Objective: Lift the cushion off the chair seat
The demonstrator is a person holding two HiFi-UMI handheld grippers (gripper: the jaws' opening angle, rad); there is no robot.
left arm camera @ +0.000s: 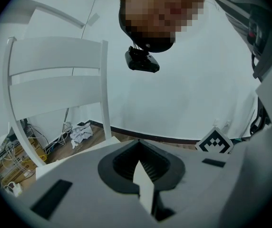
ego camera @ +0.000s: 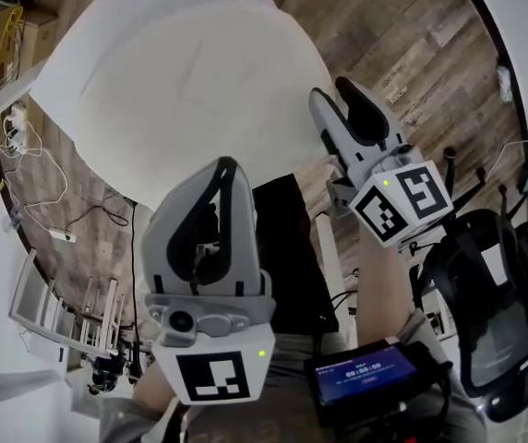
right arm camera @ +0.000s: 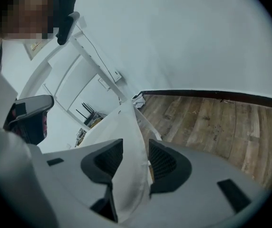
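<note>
Cushion pinched by one hand-held gripper, loose in the other

Left hand-held gripper (ego camera: 218,178) has its jaws narrow, clamped on a thin fold of the white cushion (ego camera: 199,72). Right hand-held gripper (ego camera: 333,98) has its jaws wide, with the cushion's edge lying between the pads but not squeezed. The cushion spreads out ahead of both, over the wood floor (ego camera: 384,26). The white chair (ego camera: 61,312) stands off to the left. Can't tell if the cushion's far edge touches it.

The cushion (ego camera: 199,90) is plain white, and the chair (left arm camera: 55,94) is white too. The floor (right arm camera: 212,122) shows brown wood-grain planks.
</note>
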